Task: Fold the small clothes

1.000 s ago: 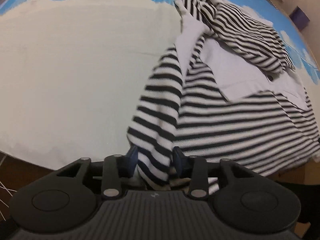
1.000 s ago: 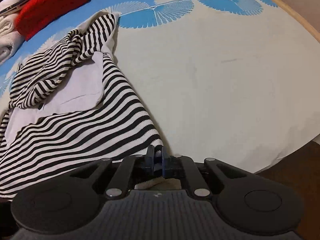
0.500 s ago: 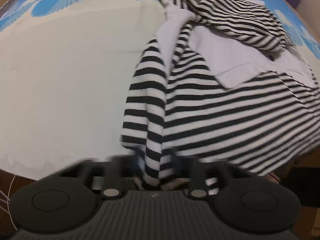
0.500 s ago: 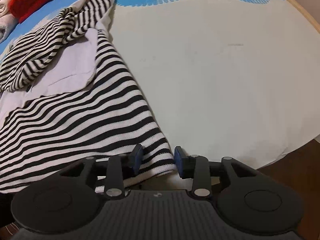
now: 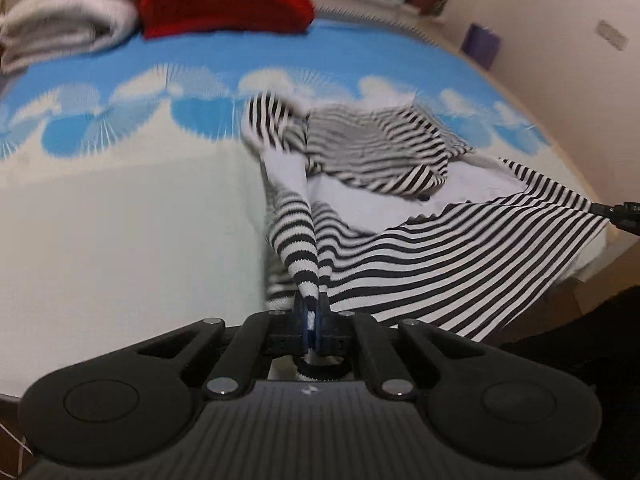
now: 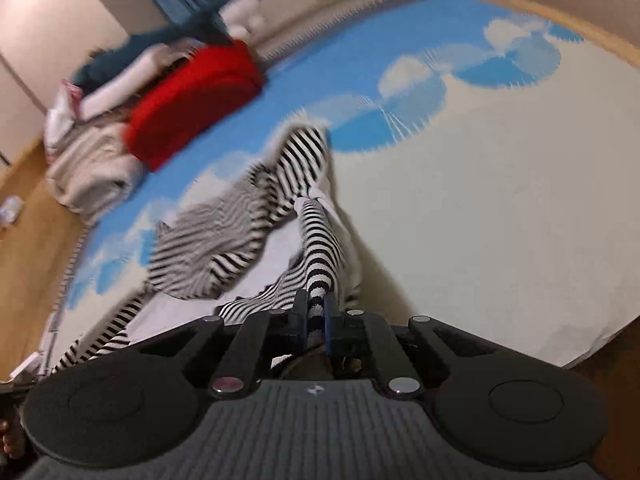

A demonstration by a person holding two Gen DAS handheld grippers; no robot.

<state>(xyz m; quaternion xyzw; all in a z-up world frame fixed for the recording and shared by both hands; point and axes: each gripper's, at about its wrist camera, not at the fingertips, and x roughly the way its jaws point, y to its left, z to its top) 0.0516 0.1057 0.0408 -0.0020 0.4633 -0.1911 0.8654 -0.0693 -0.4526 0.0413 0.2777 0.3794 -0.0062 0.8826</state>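
Note:
A black-and-white striped garment lies rumpled on a bed with a cream and blue patterned cover. My left gripper is shut on one corner of its hem and lifts it off the bed. My right gripper is shut on the other hem corner of the striped garment, also lifted. The right gripper's tip shows at the right edge of the left wrist view, with the hem stretched between the two. The garment's far part still rests on the bed.
A red folded item and a pale folded blanket sit at the bed's far end. They also show in the right wrist view, the red item by a pile of clothes. A wall is right of the bed. Wooden floor lies beyond the bed's left side.
Both grippers closed on the hem corners and rose, lifting the near edge of the garment off the bed. The right gripper was open half a second ago. Both views now tilt up.

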